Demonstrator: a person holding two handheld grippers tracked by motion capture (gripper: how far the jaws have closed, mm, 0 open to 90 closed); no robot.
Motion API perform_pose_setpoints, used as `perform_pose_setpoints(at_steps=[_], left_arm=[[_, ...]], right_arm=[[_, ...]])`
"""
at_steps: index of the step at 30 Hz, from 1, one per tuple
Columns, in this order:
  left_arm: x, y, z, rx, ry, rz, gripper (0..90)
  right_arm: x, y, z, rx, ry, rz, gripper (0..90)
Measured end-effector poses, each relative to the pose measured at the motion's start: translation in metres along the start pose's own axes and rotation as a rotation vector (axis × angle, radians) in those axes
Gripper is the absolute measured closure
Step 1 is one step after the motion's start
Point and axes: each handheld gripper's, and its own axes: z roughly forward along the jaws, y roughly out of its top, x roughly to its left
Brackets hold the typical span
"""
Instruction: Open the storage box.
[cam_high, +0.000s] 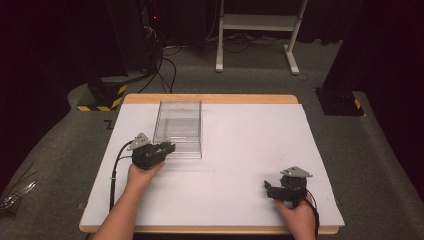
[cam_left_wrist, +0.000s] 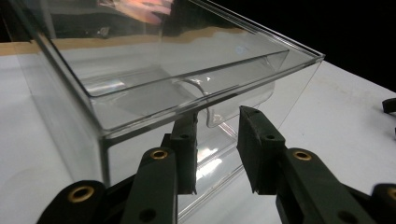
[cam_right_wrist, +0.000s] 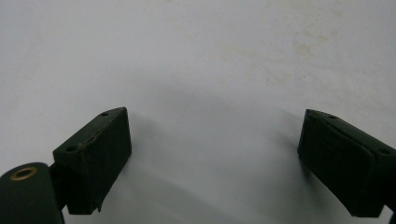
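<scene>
A clear plastic box (cam_high: 178, 125) stands empty on the white table top (cam_high: 250, 150), left of the middle and towards the back. My left gripper (cam_high: 170, 147) is at the box's near left corner, pointing right along its near wall. In the left gripper view the box (cam_left_wrist: 154, 79) rises just beyond the left gripper (cam_left_wrist: 217, 140). Its jaws stand a little apart with nothing gripped, in front of a curved cut-out in the wall. My right gripper (cam_high: 267, 187) rests near the front right of the table. Its jaws are wide apart over bare white surface, as the right gripper (cam_right_wrist: 215, 154) shows in its own view.
The table's wooden edge (cam_high: 210, 98) runs along the back. On the floor behind are a white frame stand (cam_high: 257, 22), cables (cam_high: 167, 70) and a black and yellow base (cam_high: 102, 97). A black block (cam_high: 340, 102) sits off the right back corner.
</scene>
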Motion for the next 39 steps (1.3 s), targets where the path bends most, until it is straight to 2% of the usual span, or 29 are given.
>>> perform_pose_setpoints(at_steps=[6, 15, 27, 39], left_arm=[[0.001, 0.000, 0.000, -0.042, -0.049, -0.023, 63.8], [0.004, -0.002, 0.000, -0.064, -0.057, -0.050, 70.1], [0.010, -0.005, 0.000, -0.078, -0.091, -0.047, 75.0], [0.011, -0.006, -0.003, -0.072, -0.106, -0.037, 77.6]], right_arm=[[0.000, 0.000, 0.000, 0.000, 0.000, 0.000, 9.6], [0.000, 0.000, 0.000, 0.000, -0.001, 0.001, 9.7], [0.000, 0.000, 0.000, 0.000, -0.001, 0.001, 9.7], [0.000, 0.000, 0.000, 0.000, -0.001, 0.001, 9.7]])
